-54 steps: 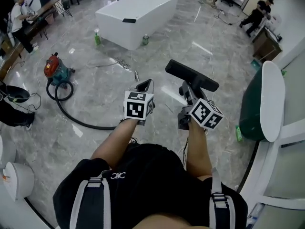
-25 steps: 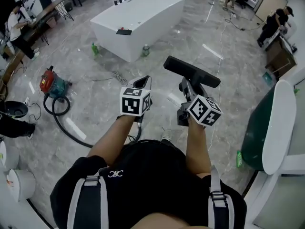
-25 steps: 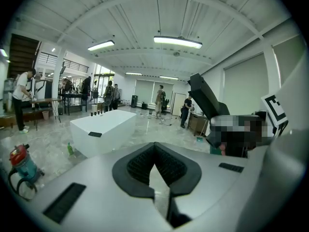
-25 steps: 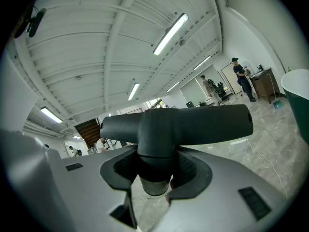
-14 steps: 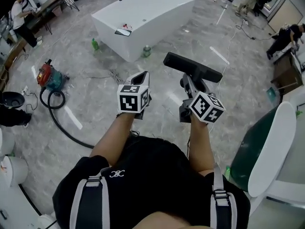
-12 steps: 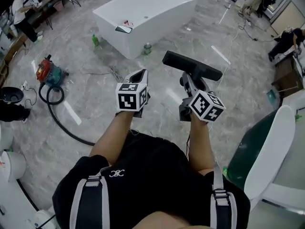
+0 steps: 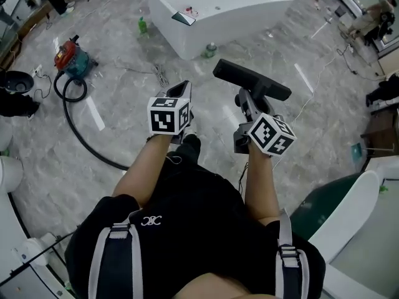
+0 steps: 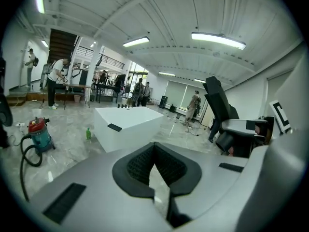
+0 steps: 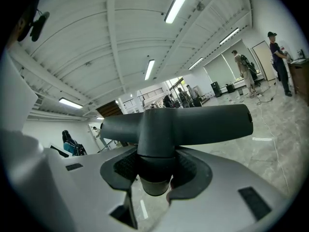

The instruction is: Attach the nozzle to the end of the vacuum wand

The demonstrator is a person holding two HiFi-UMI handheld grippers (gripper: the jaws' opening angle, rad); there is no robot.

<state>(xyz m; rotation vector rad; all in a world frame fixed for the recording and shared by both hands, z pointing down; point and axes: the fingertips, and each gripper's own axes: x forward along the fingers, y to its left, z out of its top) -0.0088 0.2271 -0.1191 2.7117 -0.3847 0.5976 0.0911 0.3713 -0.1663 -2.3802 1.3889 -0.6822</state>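
Blk T-shaped nozzle, wide bar head, rnd neck in R gripper

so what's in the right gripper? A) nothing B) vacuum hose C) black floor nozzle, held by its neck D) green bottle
C: the right gripper view shows the right gripper clamped on the neck of the black nozzle, its wide head crosswise beyond the jaws.
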